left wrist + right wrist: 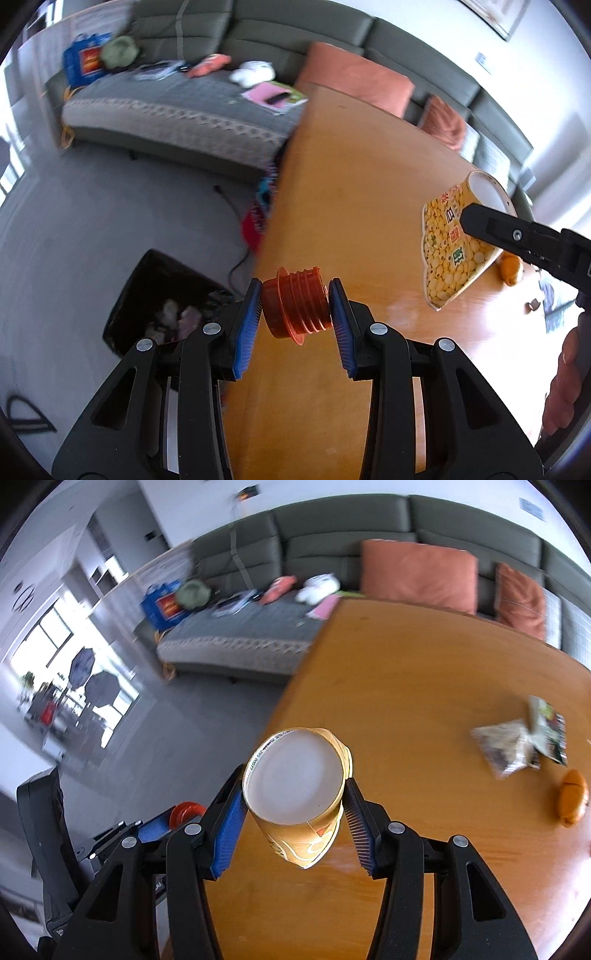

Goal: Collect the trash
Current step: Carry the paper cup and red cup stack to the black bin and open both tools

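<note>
My left gripper is shut on a small orange ribbed plastic cup, held above the left edge of the wooden table. Below and to its left on the floor stands a black trash bin with crumpled waste inside. My right gripper is shut on a yellow printed paper cup, bottom facing the camera, also near the table's left edge. In the left wrist view the paper cup shows at the right, with one black finger of the right gripper across it. The left gripper's orange cup shows low left in the right wrist view.
On the table at the right lie crumpled wrappers and an orange rounded object. A grey sofa with orange cushions and clutter stands behind. A black cable runs across the grey floor near the bin. A hand shows at the right edge.
</note>
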Action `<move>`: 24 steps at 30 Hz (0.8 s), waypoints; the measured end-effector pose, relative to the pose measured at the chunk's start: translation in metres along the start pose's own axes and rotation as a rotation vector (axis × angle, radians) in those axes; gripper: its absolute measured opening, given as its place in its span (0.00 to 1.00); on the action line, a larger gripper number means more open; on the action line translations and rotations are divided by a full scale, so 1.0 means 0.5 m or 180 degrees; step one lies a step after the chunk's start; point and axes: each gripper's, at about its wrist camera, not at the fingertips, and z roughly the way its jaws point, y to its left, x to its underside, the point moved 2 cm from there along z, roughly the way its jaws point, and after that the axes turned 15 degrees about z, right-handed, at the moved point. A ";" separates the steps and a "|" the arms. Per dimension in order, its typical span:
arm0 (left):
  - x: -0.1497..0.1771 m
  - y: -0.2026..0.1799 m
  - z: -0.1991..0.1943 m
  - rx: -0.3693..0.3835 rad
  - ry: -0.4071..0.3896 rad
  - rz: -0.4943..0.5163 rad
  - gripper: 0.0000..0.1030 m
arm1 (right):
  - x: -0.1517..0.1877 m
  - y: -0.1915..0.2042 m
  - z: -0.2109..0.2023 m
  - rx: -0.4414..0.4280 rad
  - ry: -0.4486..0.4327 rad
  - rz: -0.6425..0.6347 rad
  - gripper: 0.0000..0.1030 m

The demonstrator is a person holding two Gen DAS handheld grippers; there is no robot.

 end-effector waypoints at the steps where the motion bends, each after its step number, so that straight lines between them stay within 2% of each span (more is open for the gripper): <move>1: 0.005 0.015 -0.004 -0.0038 -0.0002 -0.0035 0.36 | 0.007 0.019 0.009 -0.0029 0.0040 -0.0045 0.52; 10: 0.086 0.172 -0.035 -0.0414 0.0063 -0.0421 0.36 | 0.037 0.207 0.096 -0.0284 0.0361 -0.0485 0.52; 15: 0.115 0.247 -0.023 -0.0673 0.0254 -0.0583 0.36 | 0.043 0.283 0.152 -0.0433 0.0599 -0.0623 0.55; 16: 0.116 0.254 -0.016 -0.0716 0.0303 -0.0575 0.40 | 0.044 0.306 0.172 -0.0469 0.0706 -0.0691 0.57; 18: 0.122 0.279 -0.011 -0.0970 0.0411 -0.0601 0.93 | 0.046 0.338 0.194 -0.0340 0.0704 -0.0794 0.66; 20: 0.126 0.296 -0.018 -0.1134 0.0357 -0.0662 0.94 | 0.047 0.357 0.201 -0.0294 0.0643 -0.0867 0.66; 24: 0.134 0.320 -0.028 -0.1117 0.0329 -0.0824 0.94 | 0.060 0.362 0.192 -0.0307 0.0594 -0.0923 0.66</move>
